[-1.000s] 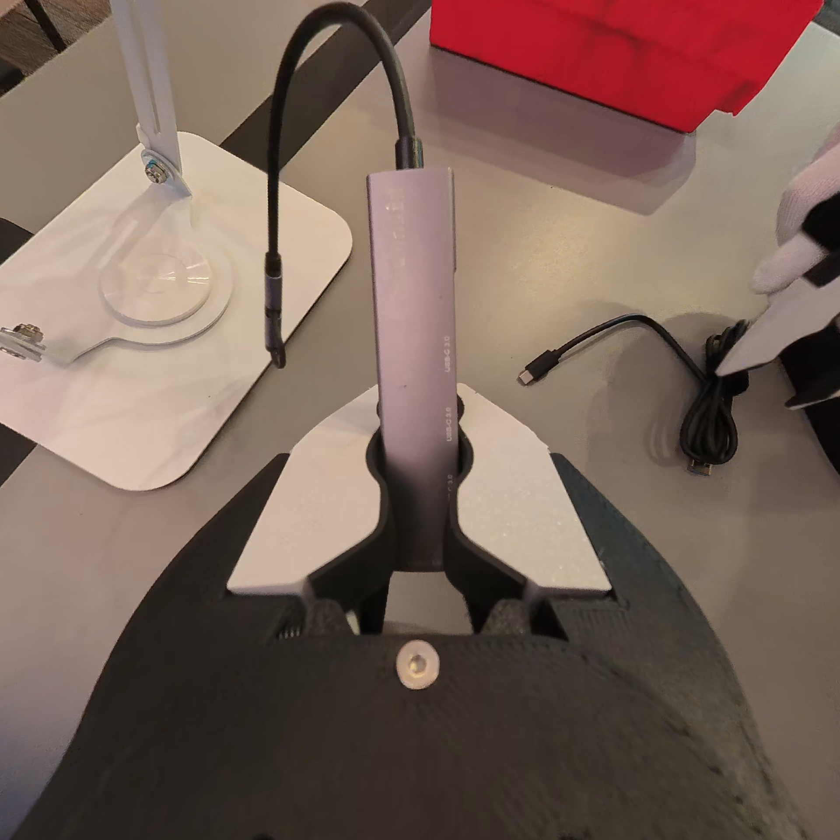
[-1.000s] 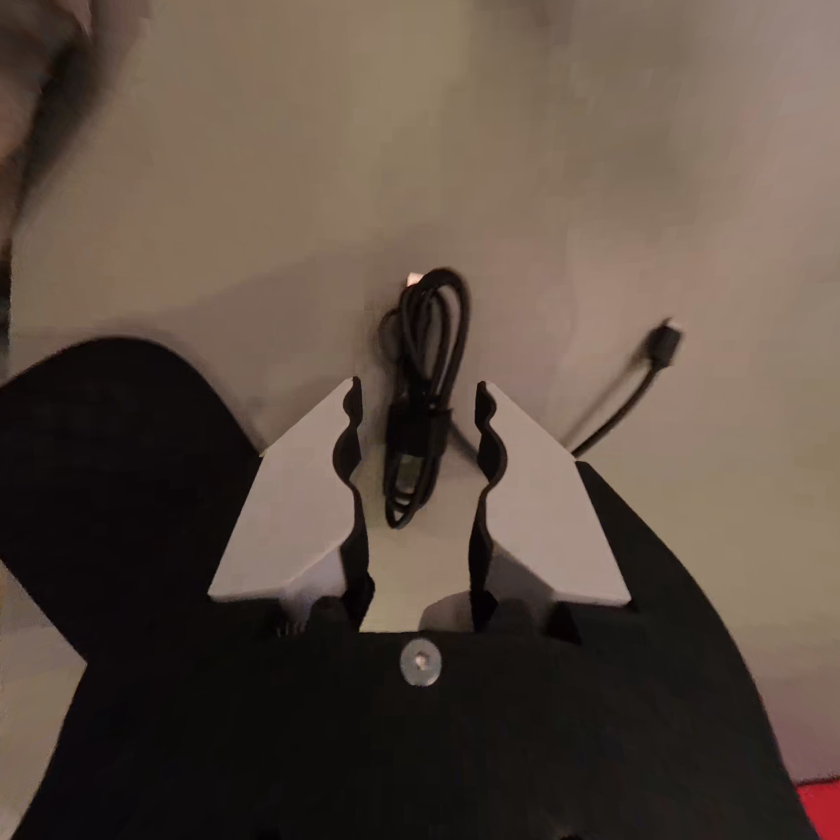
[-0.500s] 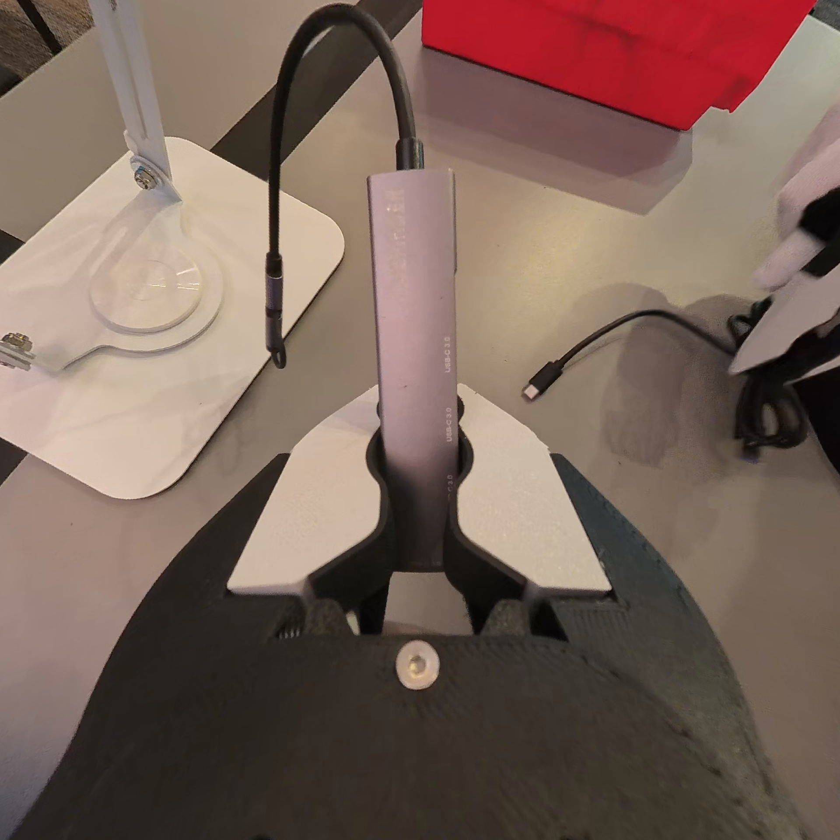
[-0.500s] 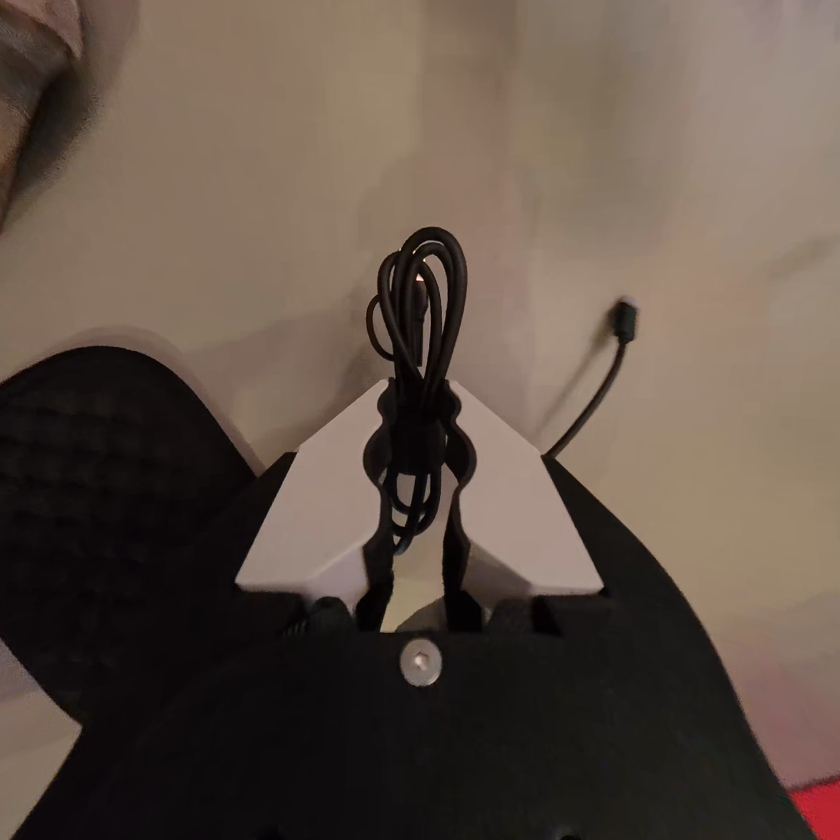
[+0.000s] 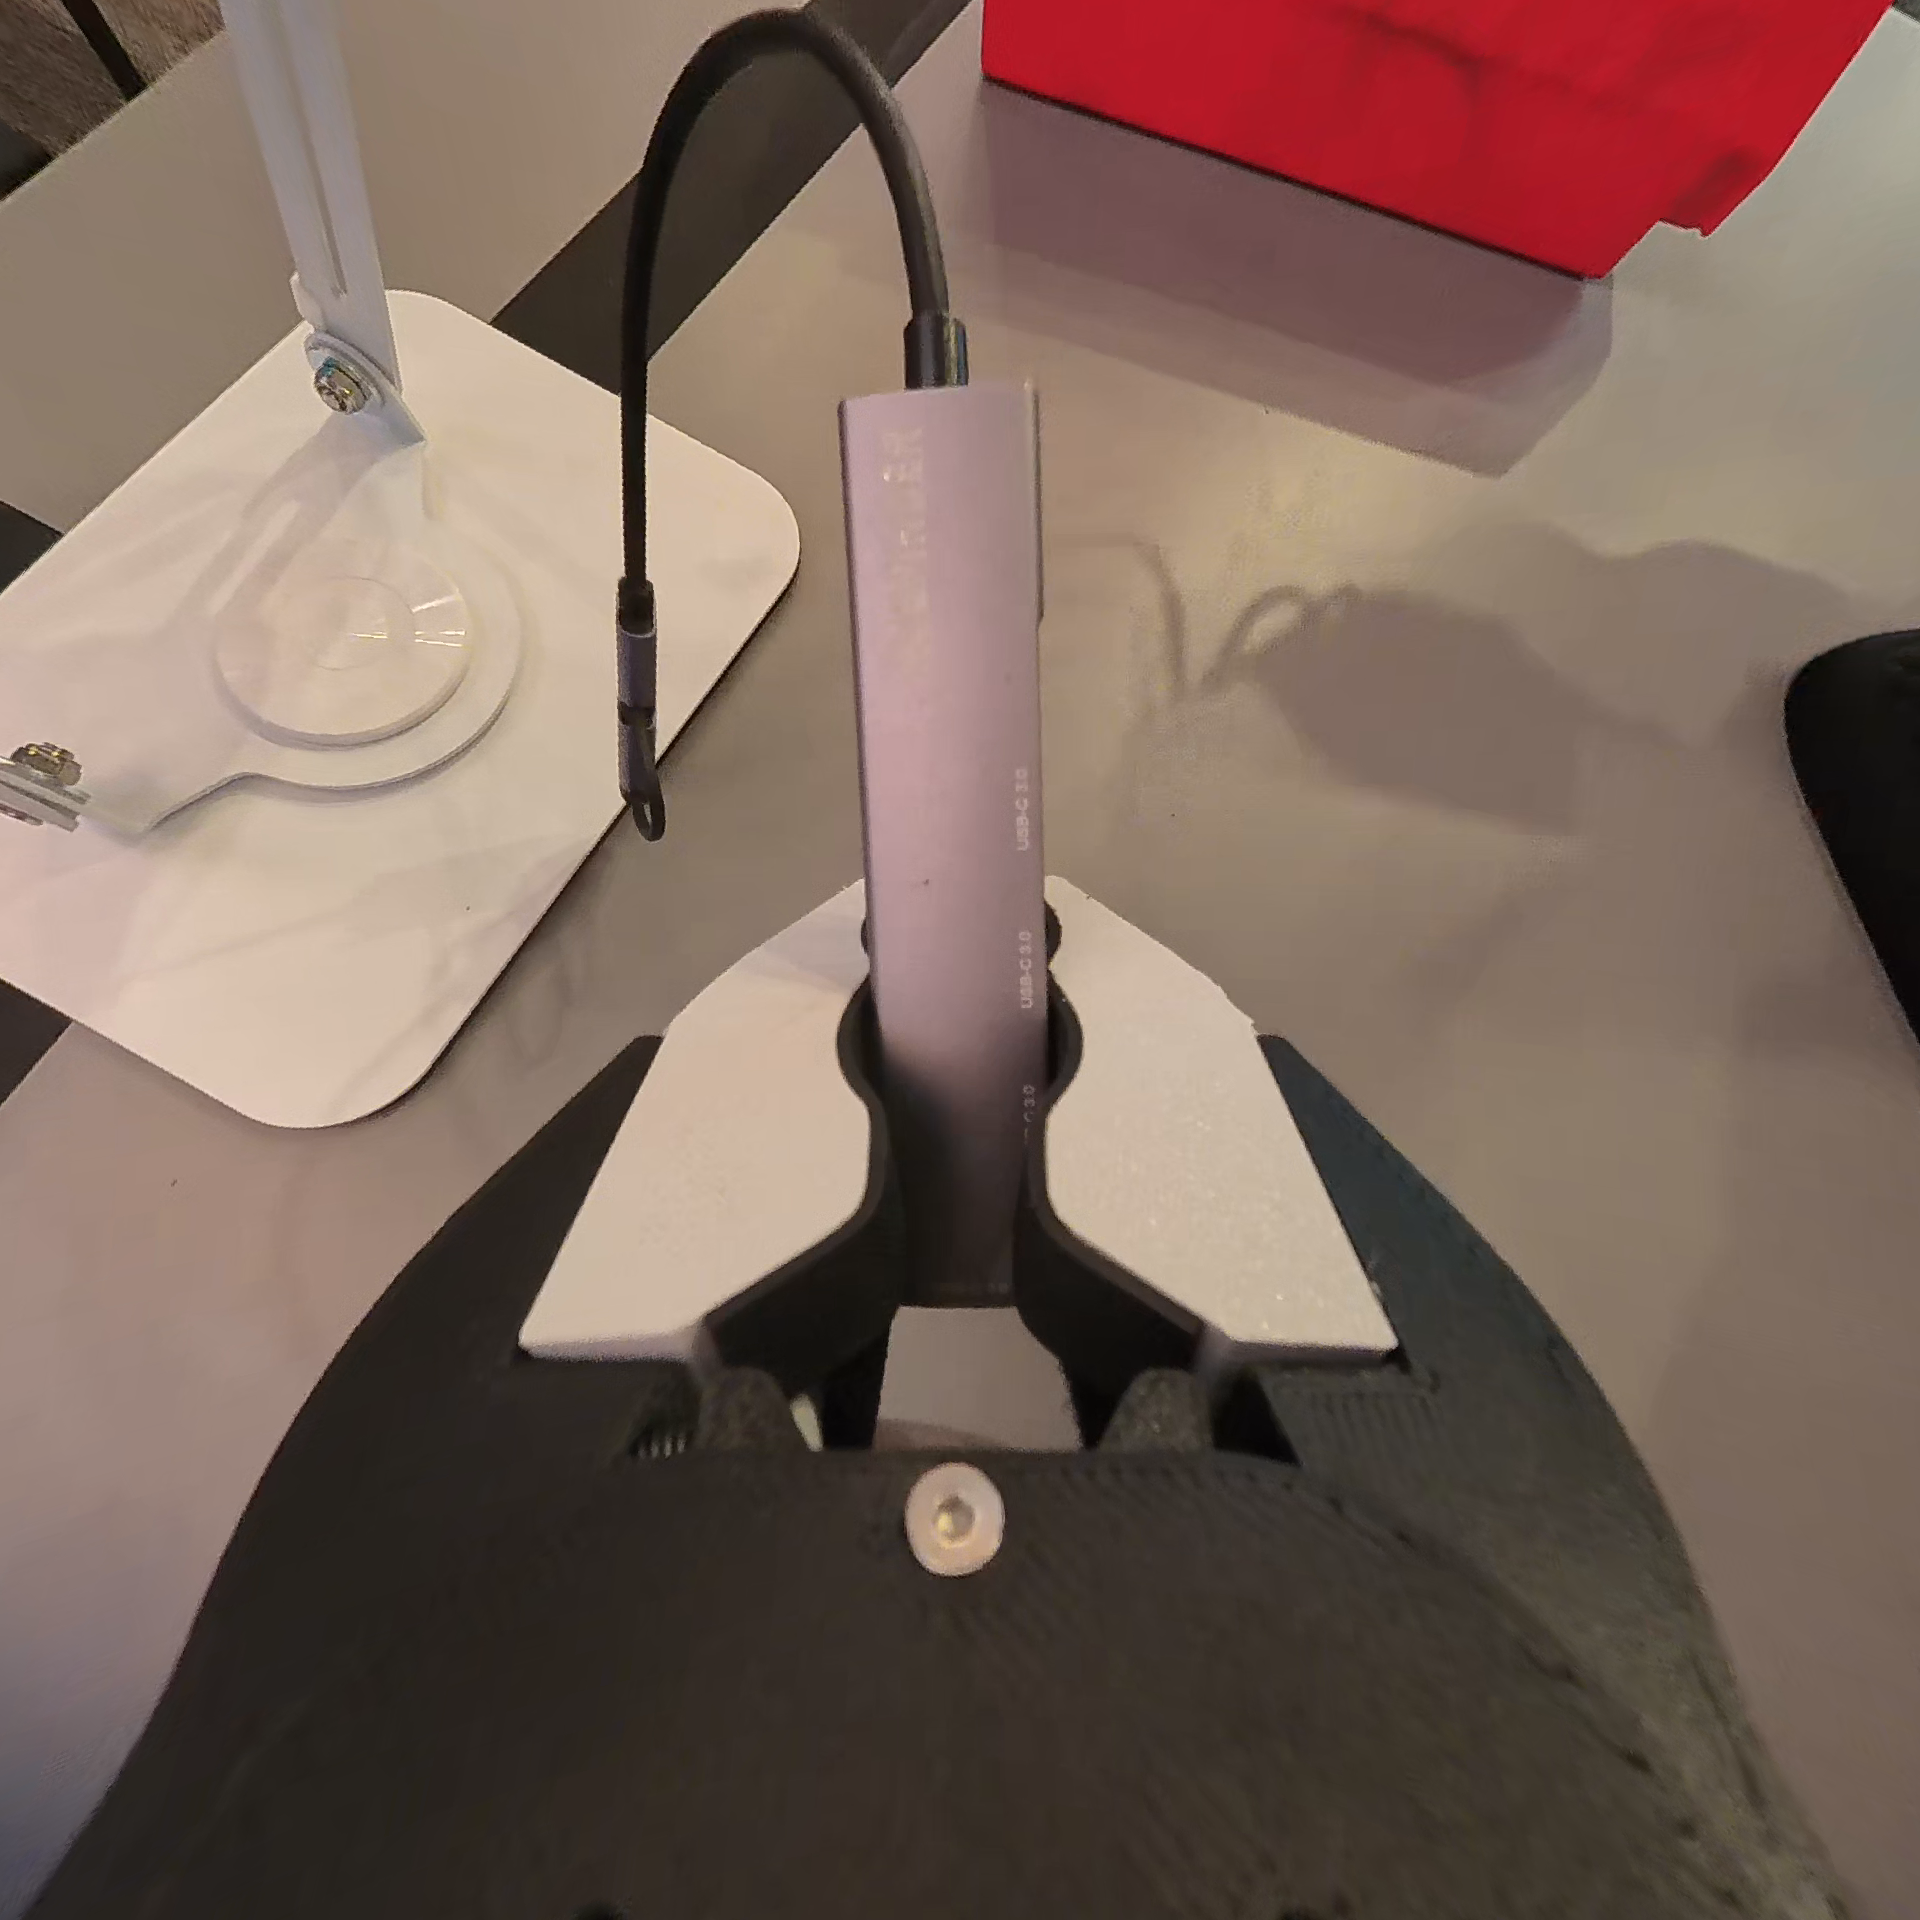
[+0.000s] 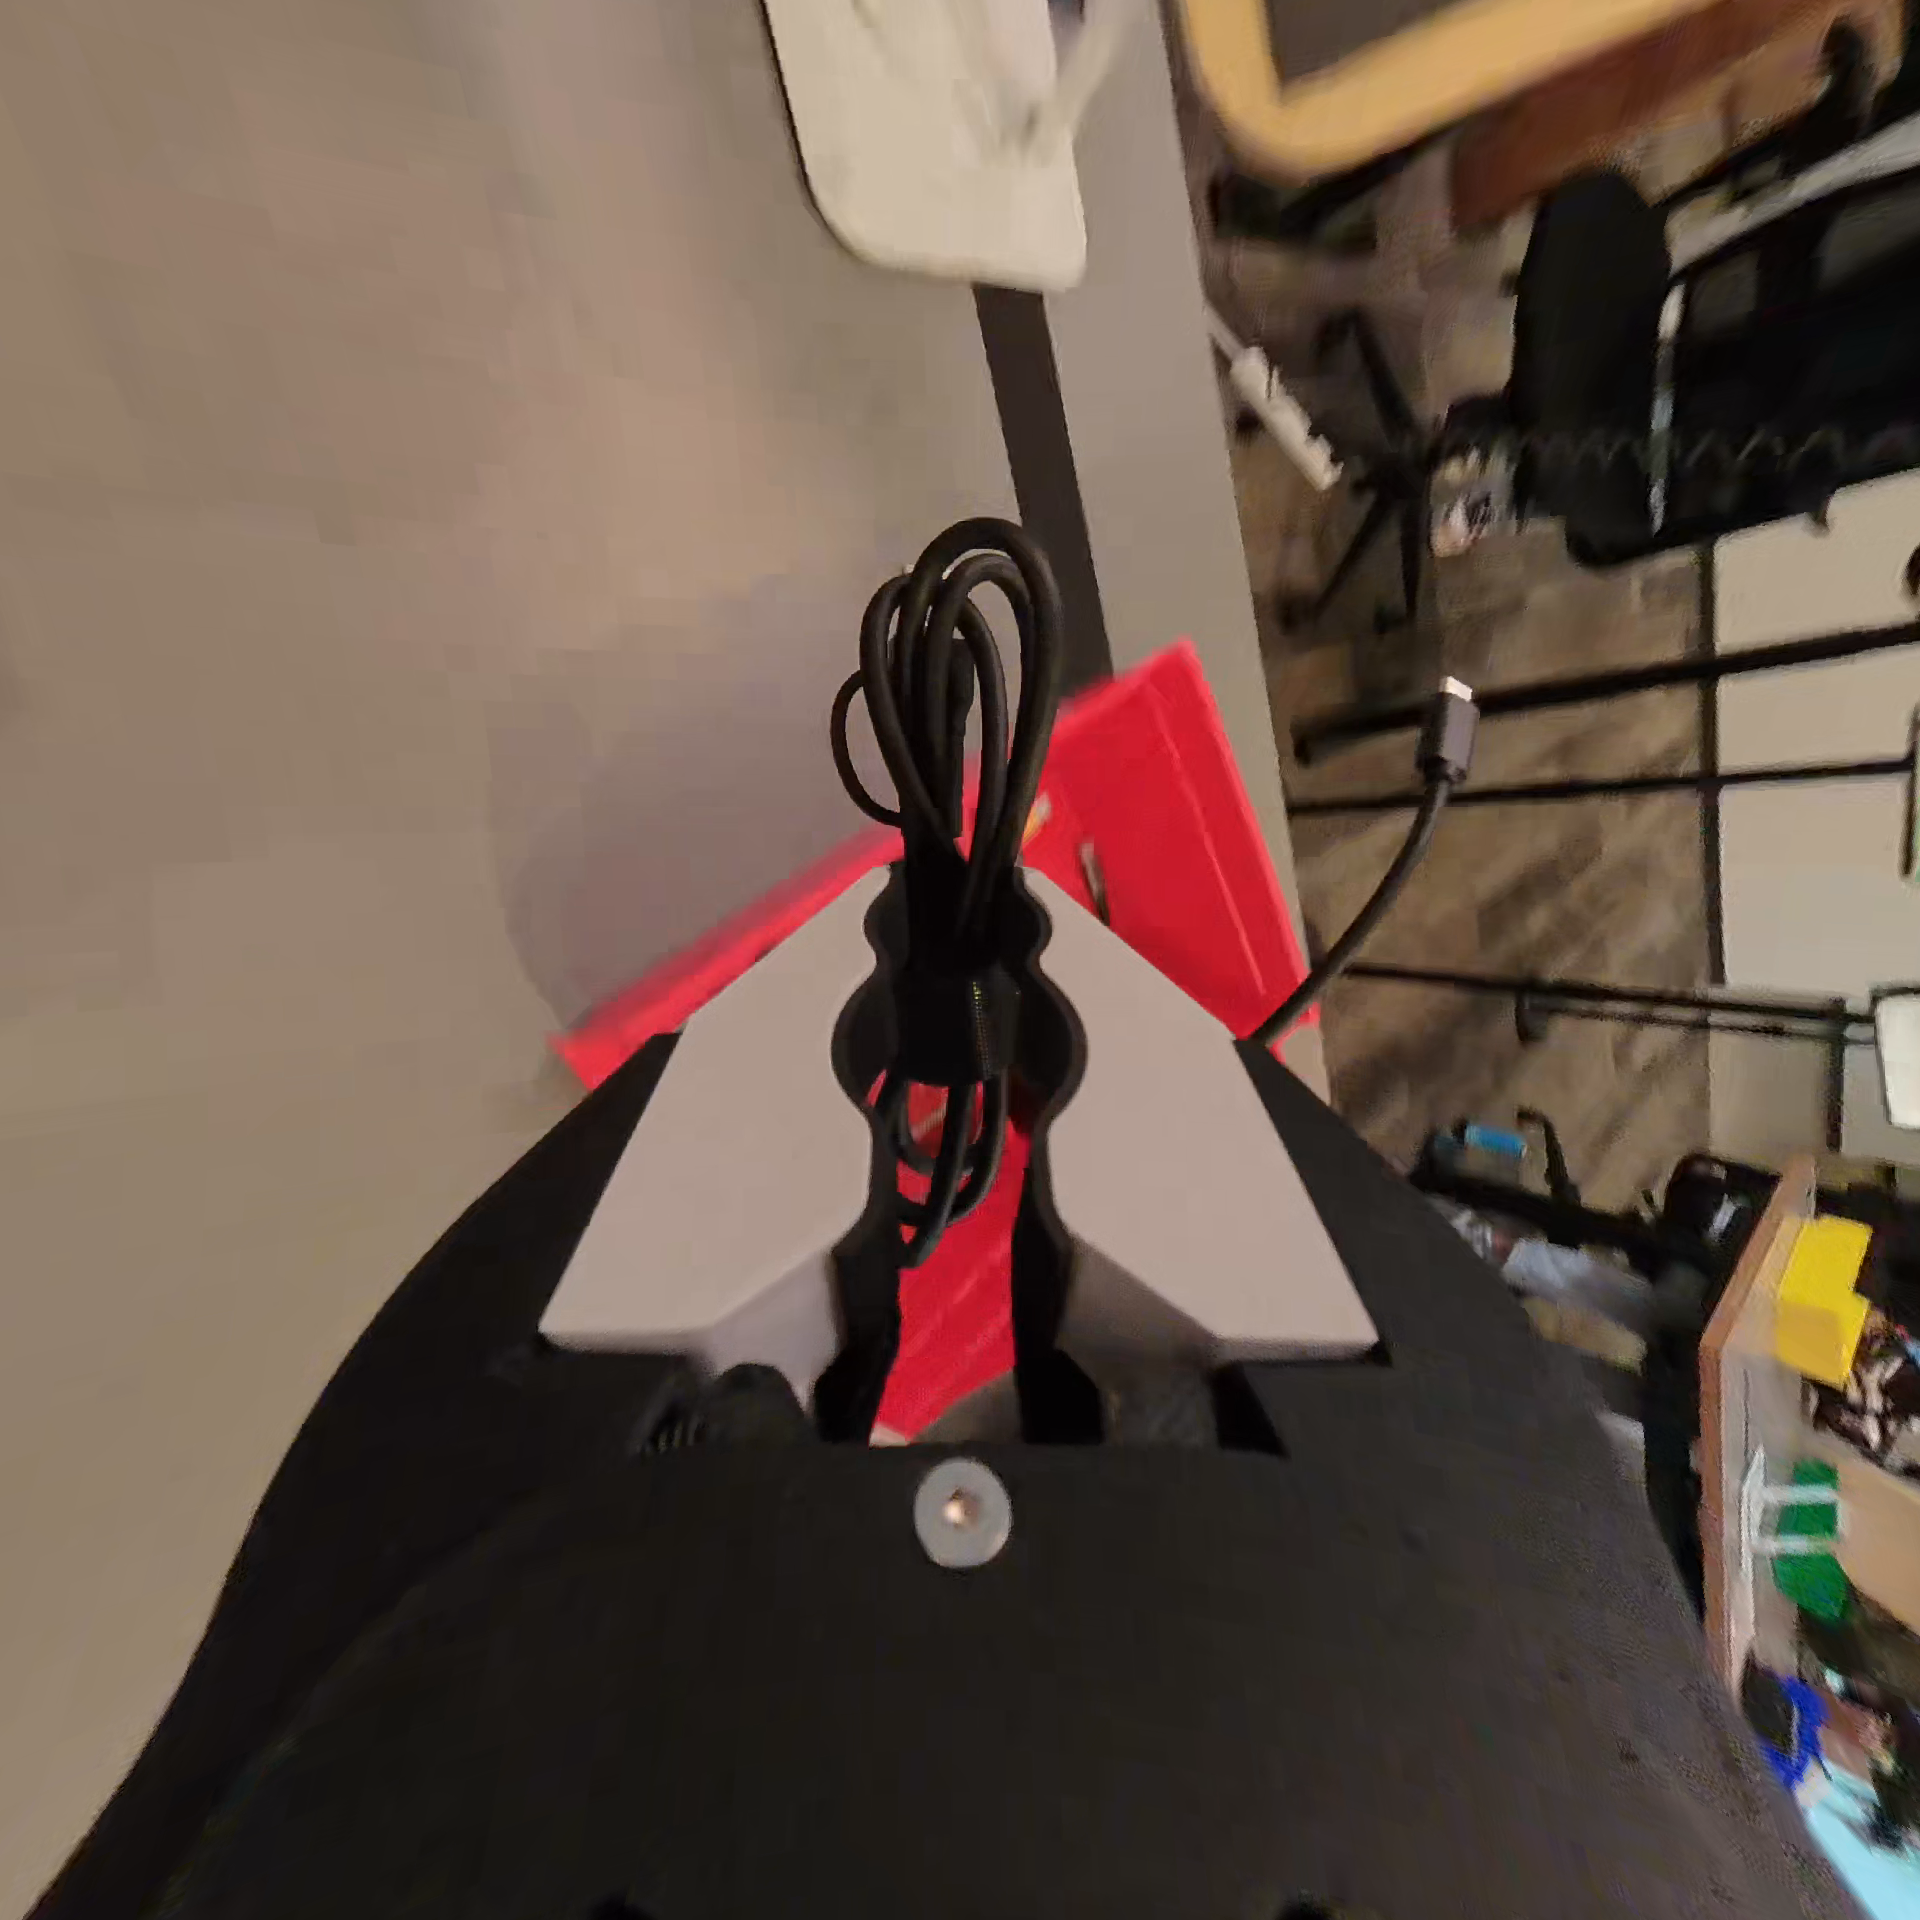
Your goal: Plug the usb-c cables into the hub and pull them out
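In the left wrist view my left gripper (image 5: 956, 914) is shut on a grey usb hub (image 5: 940, 675) and holds it pointing away, above the grey table (image 5: 1351, 987). The hub's own short black lead (image 5: 769, 94) arches over and its plug (image 5: 636, 717) hangs at the left. In the right wrist view my right gripper (image 6: 961, 883) is shut on a bundled black usb-c cable (image 6: 951, 707), held up off the table (image 6: 416, 520). The cable's free end with its plug (image 6: 1455, 727) sticks out to the right in the air.
A red box (image 5: 1403, 94) stands at the table's far side and also shows in the right wrist view (image 6: 1164, 831). A white stand base (image 5: 312, 831) lies at the left. The right gripper's black body (image 5: 1860, 810) shows at the right edge. Room clutter lies beyond the table edge. One gripper's finger ends stand about 40 cm off the other's.
My right gripper closed on the cable bundle, then lifted it off the table and swung round. The cable and right fingertips have left the left wrist view. The hub stays held.
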Demonstrator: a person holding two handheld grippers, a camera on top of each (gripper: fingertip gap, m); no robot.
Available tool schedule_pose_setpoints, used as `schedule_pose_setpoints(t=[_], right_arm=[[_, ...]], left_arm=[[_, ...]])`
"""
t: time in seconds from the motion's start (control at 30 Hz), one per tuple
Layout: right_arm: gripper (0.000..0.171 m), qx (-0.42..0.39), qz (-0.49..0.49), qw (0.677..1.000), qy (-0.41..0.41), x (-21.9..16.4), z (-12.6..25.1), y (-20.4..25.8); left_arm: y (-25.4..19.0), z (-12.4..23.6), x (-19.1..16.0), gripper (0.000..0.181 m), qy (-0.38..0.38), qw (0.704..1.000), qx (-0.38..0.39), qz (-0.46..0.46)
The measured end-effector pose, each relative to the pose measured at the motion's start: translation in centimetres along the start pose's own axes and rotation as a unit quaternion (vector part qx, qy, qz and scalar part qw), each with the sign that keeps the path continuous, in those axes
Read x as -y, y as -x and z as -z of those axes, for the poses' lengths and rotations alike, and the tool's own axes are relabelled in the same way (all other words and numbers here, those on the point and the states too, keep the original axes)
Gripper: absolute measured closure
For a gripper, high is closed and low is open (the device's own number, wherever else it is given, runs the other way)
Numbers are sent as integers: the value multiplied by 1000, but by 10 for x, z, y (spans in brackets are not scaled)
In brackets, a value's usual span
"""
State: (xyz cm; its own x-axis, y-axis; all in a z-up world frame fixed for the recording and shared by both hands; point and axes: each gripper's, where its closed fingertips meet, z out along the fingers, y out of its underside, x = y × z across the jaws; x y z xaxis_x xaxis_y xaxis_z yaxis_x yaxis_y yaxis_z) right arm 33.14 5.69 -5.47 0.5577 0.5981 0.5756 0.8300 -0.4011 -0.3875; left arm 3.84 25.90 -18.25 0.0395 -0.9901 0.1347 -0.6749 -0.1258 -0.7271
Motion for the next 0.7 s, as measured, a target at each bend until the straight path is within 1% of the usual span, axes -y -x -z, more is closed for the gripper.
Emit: schedule_pose_setpoints(t=[0.13, 0.27, 0.37, 0.57, 0.7], right_arm=[[156, 32, -16, 997, 69, -62, -14, 0], [156, 99, -31, 987, 124, -107, -40, 23], [156, 141, -39, 976, 158, -133, -61, 39], [156, 203, -61, 961, 178, -153, -98, 58], [155, 250, -82, 943, 206, -165, -115, 72]], left_arm=[[2, -1, -1, 158, 2, 1000, 2, 1], [4, -4, -4, 158, 8, 1000, 4, 3], [4, -6, -6, 158, 12, 1000, 3, 3], [4, -10, -10, 158, 20, 1000, 3, 5], [4, -14, -12, 158, 24, 1000, 1, 5]])
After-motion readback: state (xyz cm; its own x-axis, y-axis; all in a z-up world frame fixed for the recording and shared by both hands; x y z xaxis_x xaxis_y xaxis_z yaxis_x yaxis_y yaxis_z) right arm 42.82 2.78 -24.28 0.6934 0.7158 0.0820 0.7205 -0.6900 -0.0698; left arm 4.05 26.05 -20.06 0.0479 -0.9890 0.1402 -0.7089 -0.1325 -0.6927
